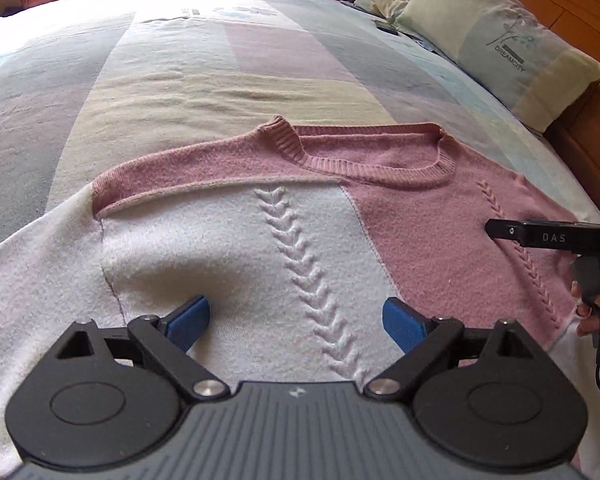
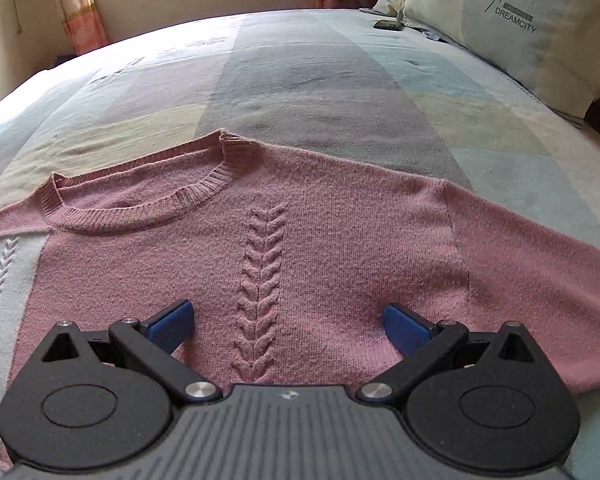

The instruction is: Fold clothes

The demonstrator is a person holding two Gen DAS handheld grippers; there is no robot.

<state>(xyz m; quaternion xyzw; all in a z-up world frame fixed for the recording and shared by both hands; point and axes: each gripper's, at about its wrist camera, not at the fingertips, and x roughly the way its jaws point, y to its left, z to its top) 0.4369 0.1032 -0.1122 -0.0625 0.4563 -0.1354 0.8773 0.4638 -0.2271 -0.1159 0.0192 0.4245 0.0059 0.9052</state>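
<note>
Sweater (image 1: 284, 216) spread flat, front up, on the bed (image 1: 180, 72), likely laid out for the first fold. Left gripper (image 1: 296, 322) over the white half, fingers apart, empty. Right gripper (image 2: 288, 324) over the pink half, fingers apart, empty. Only left view shows the white sleeve; only right view the pink sleeve (image 2: 540, 264)

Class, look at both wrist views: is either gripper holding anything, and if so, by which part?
Nothing is held. The left gripper and right gripper both stand open above the pink-and-white sweater, which lies flat on the bed.
</note>
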